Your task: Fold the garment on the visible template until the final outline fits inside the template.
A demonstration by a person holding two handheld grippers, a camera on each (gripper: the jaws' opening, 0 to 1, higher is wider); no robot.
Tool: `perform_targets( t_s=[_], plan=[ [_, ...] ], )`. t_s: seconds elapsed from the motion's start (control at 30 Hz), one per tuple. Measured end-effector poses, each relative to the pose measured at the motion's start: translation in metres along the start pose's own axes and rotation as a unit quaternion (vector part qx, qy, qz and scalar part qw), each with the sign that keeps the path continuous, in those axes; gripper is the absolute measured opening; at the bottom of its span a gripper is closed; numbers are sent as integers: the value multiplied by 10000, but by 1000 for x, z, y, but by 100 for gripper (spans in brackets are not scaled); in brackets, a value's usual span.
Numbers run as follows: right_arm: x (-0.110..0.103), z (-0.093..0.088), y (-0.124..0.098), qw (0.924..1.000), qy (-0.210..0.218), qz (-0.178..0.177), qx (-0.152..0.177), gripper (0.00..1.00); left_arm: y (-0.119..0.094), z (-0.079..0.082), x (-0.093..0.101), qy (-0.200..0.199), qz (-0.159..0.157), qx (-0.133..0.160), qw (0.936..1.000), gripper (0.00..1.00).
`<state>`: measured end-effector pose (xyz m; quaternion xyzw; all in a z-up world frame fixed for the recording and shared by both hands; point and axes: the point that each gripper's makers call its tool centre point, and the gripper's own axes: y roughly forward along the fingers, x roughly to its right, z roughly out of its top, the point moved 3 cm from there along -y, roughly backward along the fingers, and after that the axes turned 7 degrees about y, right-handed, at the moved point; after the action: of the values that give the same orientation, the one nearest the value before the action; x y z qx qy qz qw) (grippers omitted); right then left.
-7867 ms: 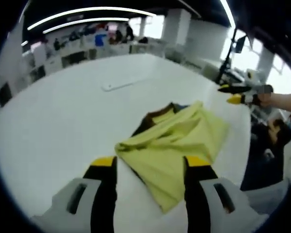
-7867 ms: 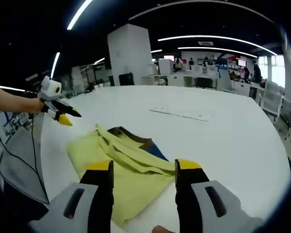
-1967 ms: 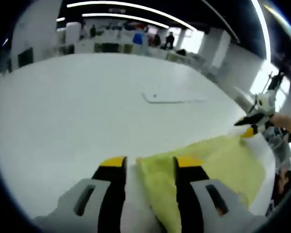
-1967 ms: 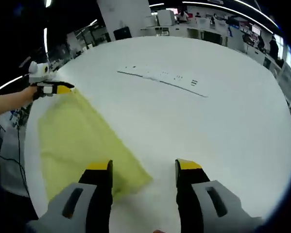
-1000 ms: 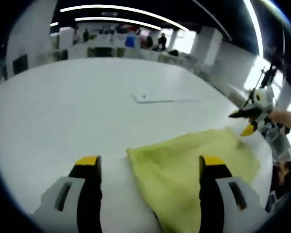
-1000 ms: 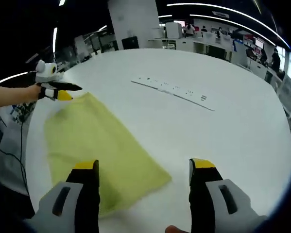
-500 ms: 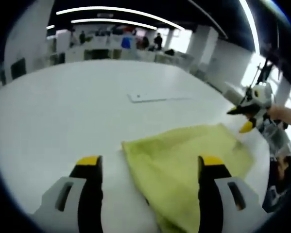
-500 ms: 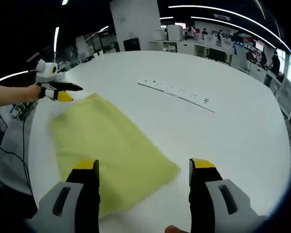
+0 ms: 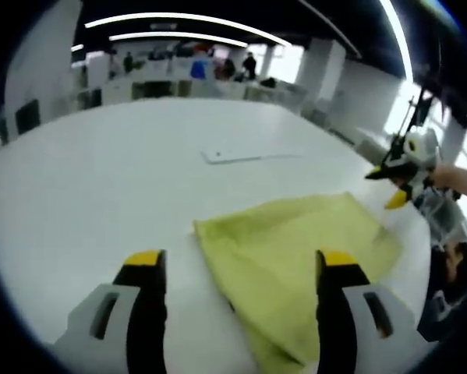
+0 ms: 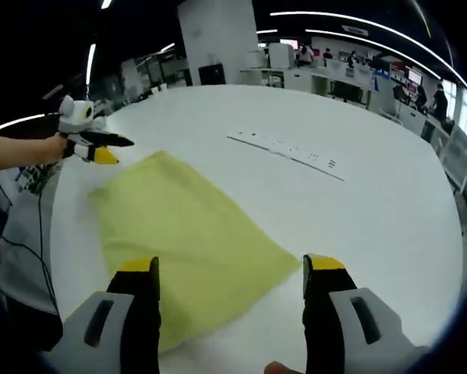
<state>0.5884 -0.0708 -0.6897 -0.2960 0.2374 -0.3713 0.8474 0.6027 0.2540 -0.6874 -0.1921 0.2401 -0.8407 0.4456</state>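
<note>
- Soft matt cloth, pale yellow-green, lightly creased: garment [image 9: 295, 249] [image 10: 190, 234].
- Smooth white table [image 9: 100, 179] [image 10: 358, 226], faint sheen under the ceiling lights.
- Light grey plastic bodies, matt black fingers [image 9: 146, 312] [image 10: 320, 312] with yellow tips.
- Thin flat white strip [image 9: 249, 155] [image 10: 288, 148] toward the far edge of the table, material unclear.

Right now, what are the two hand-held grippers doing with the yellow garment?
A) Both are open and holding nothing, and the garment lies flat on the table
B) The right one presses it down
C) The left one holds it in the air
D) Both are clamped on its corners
A: the garment lies flat on the table, while the left hand-held gripper and the right hand-held gripper each have their jaws spread apart with nothing clamped.
</note>
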Motion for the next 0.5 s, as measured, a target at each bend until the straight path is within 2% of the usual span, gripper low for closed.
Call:
perform_targets(
  t_s=[0.5],
  plan=[
    [-21, -1, -9, 10000, -47, 25, 39, 74, -22, -10, 10, 18, -83, 4, 10000, 71]
  ],
)
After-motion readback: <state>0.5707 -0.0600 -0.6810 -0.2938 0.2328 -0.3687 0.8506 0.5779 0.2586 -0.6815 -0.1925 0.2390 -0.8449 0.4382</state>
